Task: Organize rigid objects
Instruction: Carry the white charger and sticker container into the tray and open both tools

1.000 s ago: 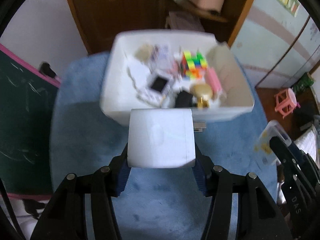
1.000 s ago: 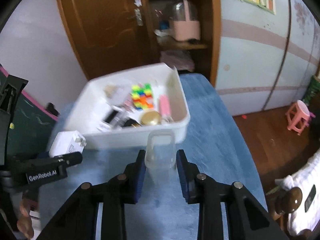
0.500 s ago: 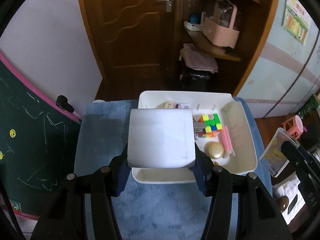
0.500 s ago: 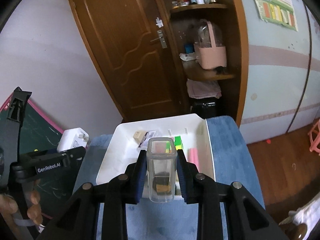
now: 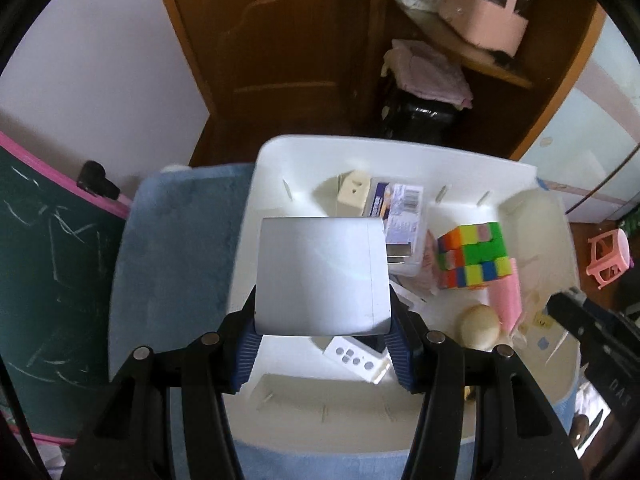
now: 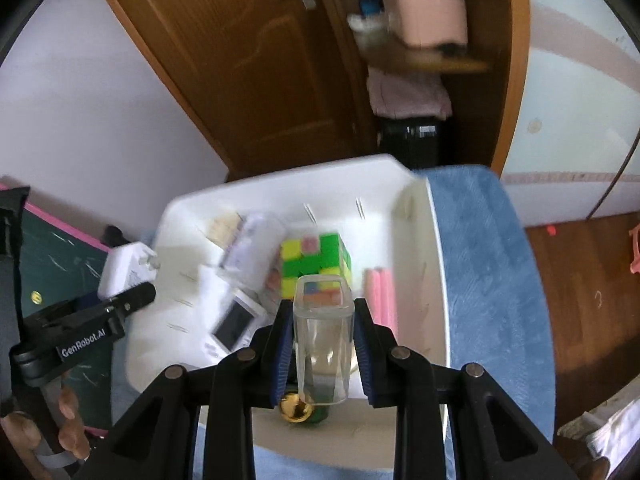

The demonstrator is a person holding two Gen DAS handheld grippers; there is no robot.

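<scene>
My left gripper [image 5: 322,332] is shut on a white plug-in charger [image 5: 322,276], held above the left part of a white bin [image 5: 256,184]. The charger also shows in the right wrist view [image 6: 126,270]. My right gripper [image 6: 323,344] is shut on a clear plastic box [image 6: 323,340], held above the bin's [image 6: 434,272] near right part. In the bin lie a colour puzzle cube [image 5: 472,254], pink sticks [image 5: 510,300], a gold knob [image 5: 480,326], a white remote [image 5: 356,358] and a labelled clear case [image 5: 400,208].
The bin sits on a blue plush round table [image 6: 492,264]. A green chalkboard with a pink edge [image 5: 48,264] stands at the left. A brown door [image 6: 248,52] and shelves with a pink basket [image 5: 484,20] are behind. A pink stool [image 5: 608,256] stands on the floor at right.
Both grippers have moved forward and down over the bin with their objects still held. The bin now looks larger and closer in both views.
</scene>
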